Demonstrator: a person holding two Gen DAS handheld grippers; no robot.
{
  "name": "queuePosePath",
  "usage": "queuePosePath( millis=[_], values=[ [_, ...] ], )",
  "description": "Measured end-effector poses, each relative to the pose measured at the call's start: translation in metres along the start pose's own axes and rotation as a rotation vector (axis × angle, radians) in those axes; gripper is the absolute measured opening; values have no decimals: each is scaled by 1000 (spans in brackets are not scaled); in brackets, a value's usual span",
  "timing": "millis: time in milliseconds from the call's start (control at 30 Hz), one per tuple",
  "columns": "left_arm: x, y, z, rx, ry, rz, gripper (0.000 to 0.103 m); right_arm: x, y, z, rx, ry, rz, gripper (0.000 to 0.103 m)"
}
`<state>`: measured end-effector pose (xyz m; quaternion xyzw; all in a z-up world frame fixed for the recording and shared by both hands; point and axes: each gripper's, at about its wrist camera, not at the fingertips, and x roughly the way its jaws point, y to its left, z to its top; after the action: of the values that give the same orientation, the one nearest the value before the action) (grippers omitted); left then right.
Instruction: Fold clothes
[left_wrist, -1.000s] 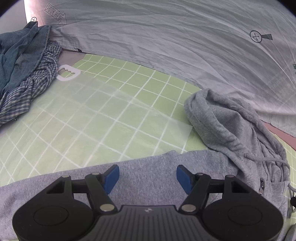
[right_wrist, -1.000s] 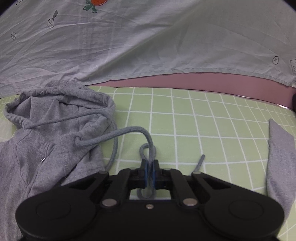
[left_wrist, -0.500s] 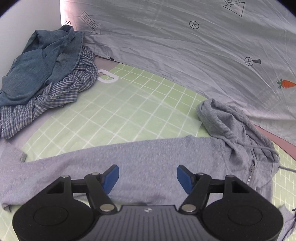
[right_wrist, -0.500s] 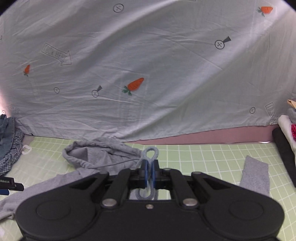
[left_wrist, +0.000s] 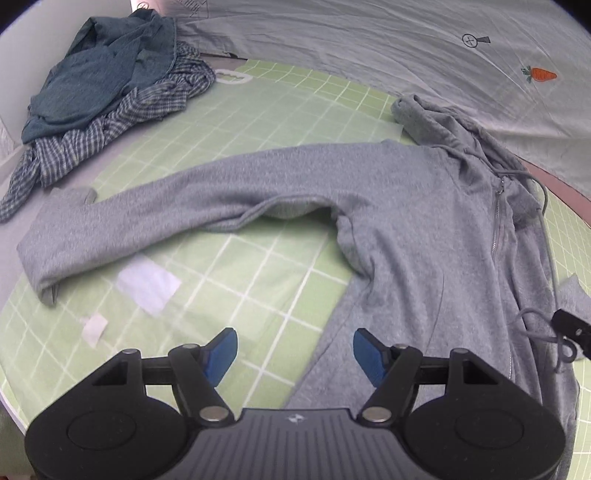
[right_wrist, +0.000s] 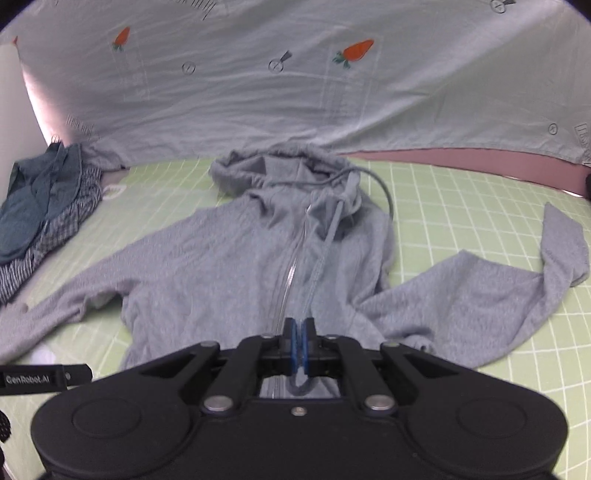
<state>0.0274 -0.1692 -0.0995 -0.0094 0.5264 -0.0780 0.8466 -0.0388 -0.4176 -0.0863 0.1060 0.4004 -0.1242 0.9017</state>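
Observation:
A grey zip hoodie (left_wrist: 399, 229) lies face up on the green grid mat (left_wrist: 258, 273), its sleeves spread and its hood toward the back sheet. My left gripper (left_wrist: 293, 345) hangs open over the mat, at the hoodie's side edge below the left sleeve (left_wrist: 147, 218), with nothing between its blue pads. My right gripper (right_wrist: 299, 332) is shut on the hoodie's grey drawstring (right_wrist: 325, 254). The cord runs taut from the hood (right_wrist: 280, 166) down beside the zip to the jaws, and a loop of it shows behind them. In the left wrist view the right gripper (left_wrist: 570, 328) shows at the right edge with the drawstring (left_wrist: 535, 321).
A heap of blue denim and checked shirts (left_wrist: 103, 85) lies at the back left, beside a white plastic handle (left_wrist: 231, 77). A pale carrot-print sheet (right_wrist: 295, 81) hangs behind the mat. White paper scraps (left_wrist: 147, 284) lie on the mat near the left cuff. The right sleeve (right_wrist: 498, 295) bends upward.
Both grippers have drawn back from the hood toward the hoodie's lower part, so the whole garment shows. The right gripper has kept its hold and pulled the drawstring down along the zip.

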Motion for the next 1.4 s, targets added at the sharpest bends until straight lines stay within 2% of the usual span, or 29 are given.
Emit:
queuePosePath(
  millis=[167, 333, 400, 467, 567, 667, 700, 867, 1000, 1167, 1400],
  values=[
    [-2, 3, -27, -102, 19, -1, 70, 7, -21, -16, 29, 90, 58, 5],
    [-11, -18, -45, -201, -23, 68, 70, 15, -45, -24, -38, 146, 111, 8],
    [-16, -35, -51, -205, -50, 91, 71, 13, -57, -23, -67, 142, 145, 14],
    [-20, -56, -58, -183, -75, 116, 71, 8, -71, -21, -86, 119, 182, 34],
    [-25, -85, -68, -180, -96, 138, 72, 4, -95, -16, -90, 96, 219, 44],
    [-28, -113, -73, -159, -113, 143, 75, -1, -127, -9, -74, 56, 223, 56],
    [-27, -122, -74, -147, -115, 146, 75, 0, -138, -6, -65, 45, 218, 57],
    [-17, -152, -72, -114, -97, 173, 76, 18, -193, 14, -8, 15, 124, 58],
    [-6, -166, -74, -81, -68, 186, 76, 32, -236, 30, 16, -32, -12, 58],
    [8, -167, -74, -97, -26, 200, 76, 35, -290, 43, 144, -79, -134, 59],
    [23, -167, -71, -128, 13, 232, 78, 48, -335, 45, 238, -68, -242, 60]
  ],
)
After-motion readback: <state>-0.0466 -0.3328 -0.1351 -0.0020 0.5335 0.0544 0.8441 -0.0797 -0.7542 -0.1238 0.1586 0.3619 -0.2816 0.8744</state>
